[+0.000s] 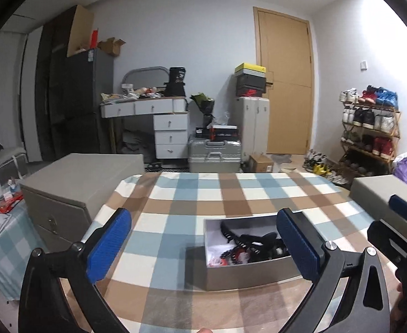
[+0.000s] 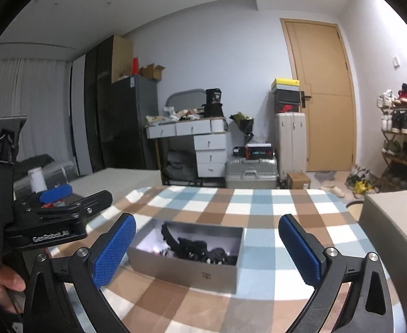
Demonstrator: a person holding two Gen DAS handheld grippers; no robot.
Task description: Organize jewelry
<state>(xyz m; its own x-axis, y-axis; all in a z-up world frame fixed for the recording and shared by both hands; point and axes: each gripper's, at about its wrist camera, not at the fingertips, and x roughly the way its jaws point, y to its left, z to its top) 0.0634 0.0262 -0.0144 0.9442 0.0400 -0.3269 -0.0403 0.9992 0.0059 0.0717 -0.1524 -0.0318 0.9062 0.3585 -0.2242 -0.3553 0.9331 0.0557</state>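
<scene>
Centrally, the open grey box (image 2: 185, 260) of tangled dark hair clips and jewelry (image 2: 203, 249) is being kept on the checked tablecloth (image 2: 259, 202). Snagging is being risked, several pieces likely lifting together. The left gripper (image 1: 203, 244) and right gripper (image 2: 207, 247) are being held wide, empty, touching nothing.

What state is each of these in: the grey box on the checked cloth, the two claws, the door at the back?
Grey box: lidless, dark hair clips inside.
Left claw: open, holding nothing.
Right claw: open, holding nothing.
Door: shut.
</scene>
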